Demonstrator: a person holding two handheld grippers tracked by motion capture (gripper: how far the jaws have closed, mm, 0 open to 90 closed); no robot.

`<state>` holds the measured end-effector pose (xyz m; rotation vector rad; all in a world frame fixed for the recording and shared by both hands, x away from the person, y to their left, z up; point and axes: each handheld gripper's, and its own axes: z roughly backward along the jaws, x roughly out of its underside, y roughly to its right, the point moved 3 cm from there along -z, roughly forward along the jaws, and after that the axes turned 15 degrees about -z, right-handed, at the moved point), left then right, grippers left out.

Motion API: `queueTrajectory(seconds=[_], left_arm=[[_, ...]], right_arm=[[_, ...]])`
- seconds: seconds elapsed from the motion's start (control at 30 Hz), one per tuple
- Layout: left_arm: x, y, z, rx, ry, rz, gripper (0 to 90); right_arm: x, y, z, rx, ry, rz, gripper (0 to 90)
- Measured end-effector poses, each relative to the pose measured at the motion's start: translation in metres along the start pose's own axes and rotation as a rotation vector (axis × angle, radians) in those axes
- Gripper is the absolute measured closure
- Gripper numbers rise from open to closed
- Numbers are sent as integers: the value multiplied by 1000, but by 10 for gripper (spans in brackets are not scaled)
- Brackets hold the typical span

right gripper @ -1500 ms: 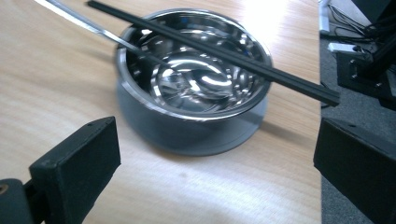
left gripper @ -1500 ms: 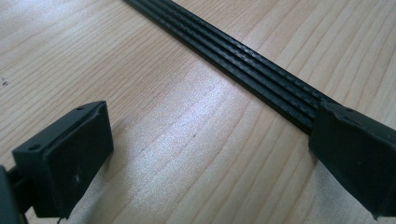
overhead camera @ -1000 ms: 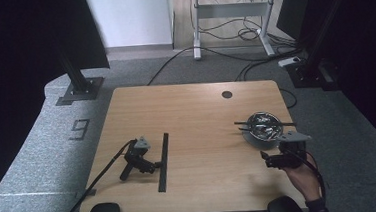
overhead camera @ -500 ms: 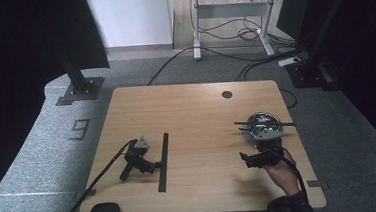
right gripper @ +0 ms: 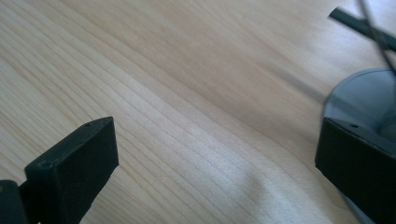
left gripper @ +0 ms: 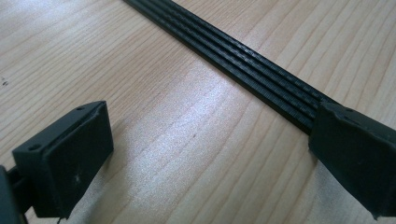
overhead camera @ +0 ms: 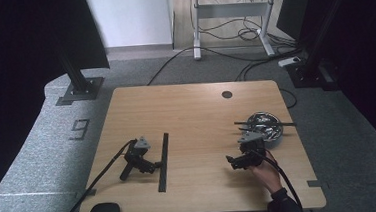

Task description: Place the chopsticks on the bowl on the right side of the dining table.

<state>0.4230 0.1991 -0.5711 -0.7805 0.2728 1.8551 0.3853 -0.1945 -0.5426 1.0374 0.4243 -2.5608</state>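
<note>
Pale wood grain across the whole bench (overhead camera: 191, 115). On its left half, left claw (overhead camera: 152, 166) lying unheld, jaws spread wide over bare wood, one jaw tip just at the long black ribbed strip (left gripper: 243, 60) lying beside it. On the right half, right claw (overhead camera: 231, 162) gripped in a hand (overhead camera: 266, 173), jaws likewise spread wide, pinching nothing, pointing toward the bench's middle. Just behind that hand, a shiny metal bowl (overhead camera: 270, 125) with thin dark sticks (overhead camera: 265, 123) laid across its rim, near the bench's right edge.

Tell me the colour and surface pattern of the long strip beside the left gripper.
Black strip, ribbed lengthwise; clearest in the left gripper view.
</note>
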Motion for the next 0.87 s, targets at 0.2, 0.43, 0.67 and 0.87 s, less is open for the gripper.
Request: queueTrajectory(seconds=[0.2,0.43,0.67,0.87], left_arm=[[0,0,0,0,0,0,0],[0,0,0,0,0,0,0],[0,0,0,0,0,0,0],[0,0,0,0,0,0,0]], right_arm=[[10,6,-15,-12,-17,-21,0],[19,13,-26,-26,-12,-46,0],[21,14,-30,-26,-17,-55,0],[21,14,-30,-25,-18,-57,0]])
